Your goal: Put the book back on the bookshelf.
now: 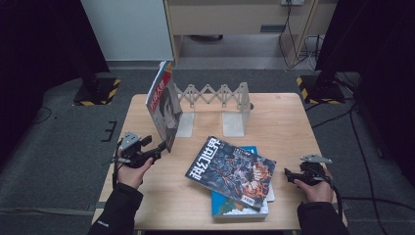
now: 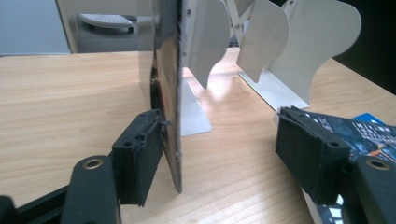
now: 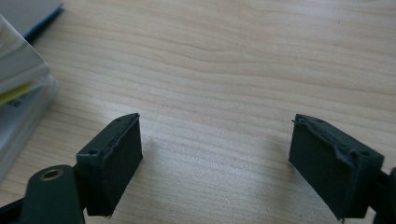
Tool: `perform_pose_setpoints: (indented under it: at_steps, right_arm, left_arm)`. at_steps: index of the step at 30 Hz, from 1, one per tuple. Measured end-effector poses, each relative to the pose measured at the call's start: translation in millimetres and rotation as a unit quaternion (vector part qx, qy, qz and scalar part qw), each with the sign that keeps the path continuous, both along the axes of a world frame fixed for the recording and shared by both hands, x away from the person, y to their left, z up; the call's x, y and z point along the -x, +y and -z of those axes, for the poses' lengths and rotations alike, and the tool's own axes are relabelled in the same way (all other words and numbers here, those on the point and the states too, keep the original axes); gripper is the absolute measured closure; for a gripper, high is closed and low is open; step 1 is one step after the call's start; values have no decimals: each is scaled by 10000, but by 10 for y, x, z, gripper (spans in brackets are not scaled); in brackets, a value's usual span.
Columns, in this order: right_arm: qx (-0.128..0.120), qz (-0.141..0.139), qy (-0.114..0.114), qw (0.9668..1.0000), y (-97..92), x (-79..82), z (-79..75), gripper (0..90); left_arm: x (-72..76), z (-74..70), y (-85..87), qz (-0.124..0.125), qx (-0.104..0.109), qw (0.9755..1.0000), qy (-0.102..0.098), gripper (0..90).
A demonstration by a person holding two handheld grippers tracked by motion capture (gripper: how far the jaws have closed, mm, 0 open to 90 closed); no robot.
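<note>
A magazine (image 1: pixel 164 105) stands upright on the wooden table (image 1: pixel 284 122), leaning against the left end of a white folding book rack (image 1: pixel 220 95). My left gripper (image 1: pixel 161 147) is at the magazine's lower near corner. In the left gripper view the magazine's edge (image 2: pixel 168 93) rises between the jaws of that gripper (image 2: pixel 224 140). One pad (image 2: pixel 140 154) lies right beside the cover and the other stands well off, so the gripper is open. My right gripper (image 1: pixel 288 175) hovers low at the table's right, and in its own view this gripper (image 3: pixel 217 144) is open over bare wood.
A dark magazine (image 1: pixel 232 171) lies flat on a blue book (image 1: pixel 230 208) in the table's near middle, just left of my right gripper. The edges of that stack (image 3: pixel 18 79) show in the right gripper view. The rack's white plates (image 2: pixel 299 51) stand behind the upright magazine.
</note>
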State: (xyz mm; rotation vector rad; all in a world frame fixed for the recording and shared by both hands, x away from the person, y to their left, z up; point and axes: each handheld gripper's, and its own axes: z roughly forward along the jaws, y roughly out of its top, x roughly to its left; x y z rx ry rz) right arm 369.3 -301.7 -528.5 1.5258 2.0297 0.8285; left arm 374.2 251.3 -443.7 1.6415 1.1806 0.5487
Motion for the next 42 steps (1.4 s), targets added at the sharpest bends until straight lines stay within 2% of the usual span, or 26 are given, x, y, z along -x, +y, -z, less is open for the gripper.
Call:
perform_pose_setpoints:
  at_steps: [3,4,6,8,11,17,21,26,34,42]
  right_arm:
    - [-39,27,-94,9999,33,20,-52,194]
    - [-63,10,-133,9999,56,33,-95,199]
    - [-124,5,-225,9997,86,50,-143,207]
    - [-171,-1,-362,9992,120,65,-189,221]
    - [-185,16,-517,9985,165,81,-259,239]
    - [-455,30,-740,9962,203,116,-390,268]
    - [-538,2,-836,9950,230,143,-462,278]
    - [-695,-134,-853,9938,290,176,-520,290]
    - [-736,-458,-804,9930,452,203,-537,297]
    - [-816,-634,-727,9920,555,209,-514,297]
  left_arm:
    - [24,57,-28,68,41,9999,111,294]
    - [42,94,-51,129,131,9996,231,289]
    - [67,136,-86,213,199,9991,308,294]
    - [91,170,-130,299,98,9990,331,291]
    - [131,218,-195,435,84,9982,403,291]
    - [196,297,-307,688,-46,9966,453,289]
    - [220,349,-383,827,-95,9951,528,287]
    - [233,419,-469,1024,-5,9924,684,287]
    - [267,511,-605,1235,-80,9885,871,288]
    - [243,588,-676,1332,-11,9852,1077,285]
